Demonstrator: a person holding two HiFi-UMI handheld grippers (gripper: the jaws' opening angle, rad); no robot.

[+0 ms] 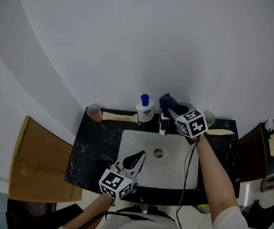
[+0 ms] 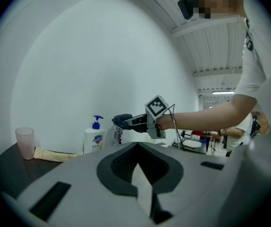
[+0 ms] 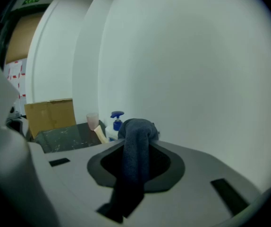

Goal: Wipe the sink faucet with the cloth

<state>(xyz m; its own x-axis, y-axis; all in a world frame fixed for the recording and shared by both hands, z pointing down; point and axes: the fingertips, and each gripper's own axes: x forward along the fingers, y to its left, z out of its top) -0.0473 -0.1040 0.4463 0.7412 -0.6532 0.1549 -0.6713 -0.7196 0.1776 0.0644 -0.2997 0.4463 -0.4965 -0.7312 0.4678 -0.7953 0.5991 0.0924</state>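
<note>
Right now the right tool [image 1: 170,108] is clamped on the dark blue cloth [image 1: 165,100], holding it directly over the faucet [image 1: 163,125] at the back edge of the counter [image 1: 91,147]. The left tool [image 1: 139,155], jaws together and empty, hovers over the front of the sink [image 1: 127,142].

Dark blue cloth [image 3: 135,150], bunched, pinched between jaws, at 12 o'clock just above faucet [image 1: 163,124]; chrome faucet upright, 12 o'clock edge of sink [image 1: 127,142].

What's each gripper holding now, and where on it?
Right gripper grips the dark cloth mid-length, a wad bulging past its tips; left gripper holds nothing.
</note>
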